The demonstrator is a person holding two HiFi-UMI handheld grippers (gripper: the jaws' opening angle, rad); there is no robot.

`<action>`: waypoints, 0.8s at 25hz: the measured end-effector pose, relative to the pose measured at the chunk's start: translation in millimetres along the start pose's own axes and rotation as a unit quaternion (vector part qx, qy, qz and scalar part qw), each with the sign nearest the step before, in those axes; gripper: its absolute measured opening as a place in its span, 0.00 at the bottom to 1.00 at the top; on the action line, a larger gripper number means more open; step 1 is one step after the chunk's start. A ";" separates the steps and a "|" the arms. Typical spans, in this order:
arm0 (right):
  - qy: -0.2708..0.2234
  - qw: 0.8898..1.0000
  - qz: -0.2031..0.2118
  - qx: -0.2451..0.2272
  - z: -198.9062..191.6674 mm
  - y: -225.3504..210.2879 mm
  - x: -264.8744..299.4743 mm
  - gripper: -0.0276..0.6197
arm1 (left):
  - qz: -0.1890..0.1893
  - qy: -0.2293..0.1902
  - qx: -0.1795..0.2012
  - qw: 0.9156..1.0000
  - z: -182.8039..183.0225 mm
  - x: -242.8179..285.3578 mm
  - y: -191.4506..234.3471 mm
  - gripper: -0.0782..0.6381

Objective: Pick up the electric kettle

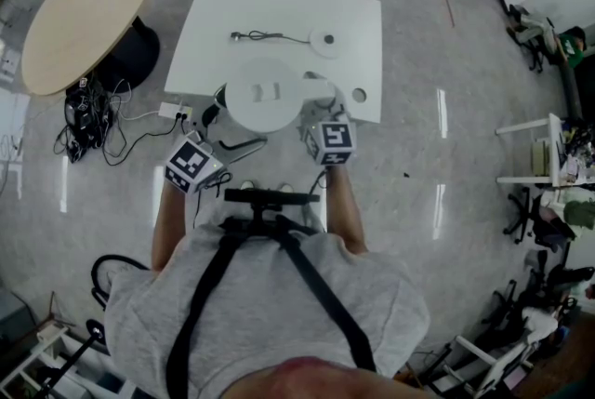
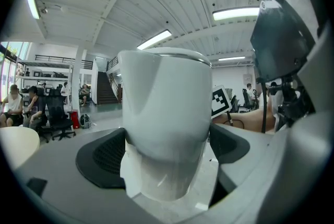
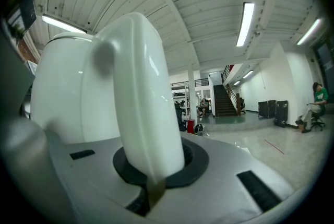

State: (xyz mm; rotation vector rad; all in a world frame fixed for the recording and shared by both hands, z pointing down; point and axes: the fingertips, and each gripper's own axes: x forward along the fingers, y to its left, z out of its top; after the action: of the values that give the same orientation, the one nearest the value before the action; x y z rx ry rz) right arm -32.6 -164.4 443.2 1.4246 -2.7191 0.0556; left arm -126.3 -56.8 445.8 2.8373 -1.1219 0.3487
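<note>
White plastic electric kettle [image 1: 263, 96]: held over the near edge of the white rectangular table [image 1: 214, 6], well apart from its round white base [image 1: 325, 39] further back. The left gripper [image 2: 167, 160] is spread wide, its pads against the smooth body, so a slip is possible there. The right gripper [image 3: 150, 178] is pinched tight on the handle's thin edge, so the kettle could pivot. There is open floor on the near side.

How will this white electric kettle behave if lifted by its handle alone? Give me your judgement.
Probably rigid: the electric kettle looks like a hard moulded shell. Its glossy curved body may slip between the pads of the left gripper. Held only by the slim handle in the right gripper, it would likely swing, more if filled; contents are not visible.
</note>
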 end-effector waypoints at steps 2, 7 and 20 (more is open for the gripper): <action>0.000 1.000 0.001 -0.001 0.1 0.9 1.0 0.05 | 0.001 0.000 -0.002 1.000 -0.8 -0.2 0.5 0.82; -0.001 1.000 0.002 -0.001 1.7 2.9 2.7 0.05 | 0.001 0.002 0.000 1.000 -1.0 -1.6 2.3 0.82; -0.005 1.000 -0.006 -0.004 3.5 -3.8 -0.4 0.05 | -0.004 0.005 0.005 1.000 2.0 3.1 0.3 0.82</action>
State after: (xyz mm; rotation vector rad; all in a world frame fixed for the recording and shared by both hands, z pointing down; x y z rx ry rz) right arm -29.4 -166.5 439.7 1.4416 -2.7154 0.0382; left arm -123.9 -59.4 444.6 2.8445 -1.1100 0.3673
